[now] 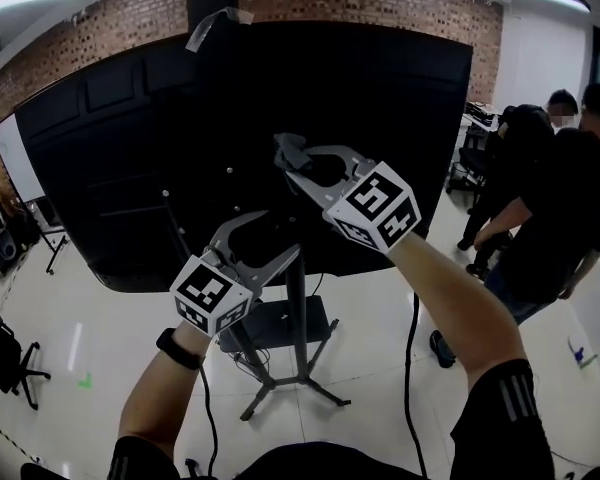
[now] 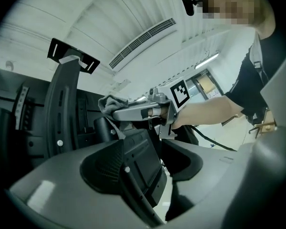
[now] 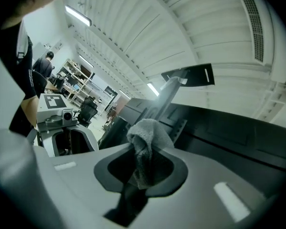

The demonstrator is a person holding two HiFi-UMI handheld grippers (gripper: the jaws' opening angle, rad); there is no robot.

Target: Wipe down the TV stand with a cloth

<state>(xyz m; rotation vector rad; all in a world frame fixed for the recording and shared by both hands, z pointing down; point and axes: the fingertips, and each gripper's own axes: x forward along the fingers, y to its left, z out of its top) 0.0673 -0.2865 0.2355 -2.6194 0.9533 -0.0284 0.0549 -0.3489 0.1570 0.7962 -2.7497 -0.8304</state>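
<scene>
A large black TV shows its back on a stand with a black column and splayed legs. My right gripper is shut on a bunched grey cloth, held up against the TV's back above the column. In the right gripper view the cloth sticks out between the jaws of my right gripper. Lower and to the left, my left gripper has its jaws set around the stand's column. The left gripper view shows the right gripper and the cloth above.
Two people in black stand close at the right. A small shelf sits on the stand, with cables trailing over the white floor. An office chair and a framed white board are at the left.
</scene>
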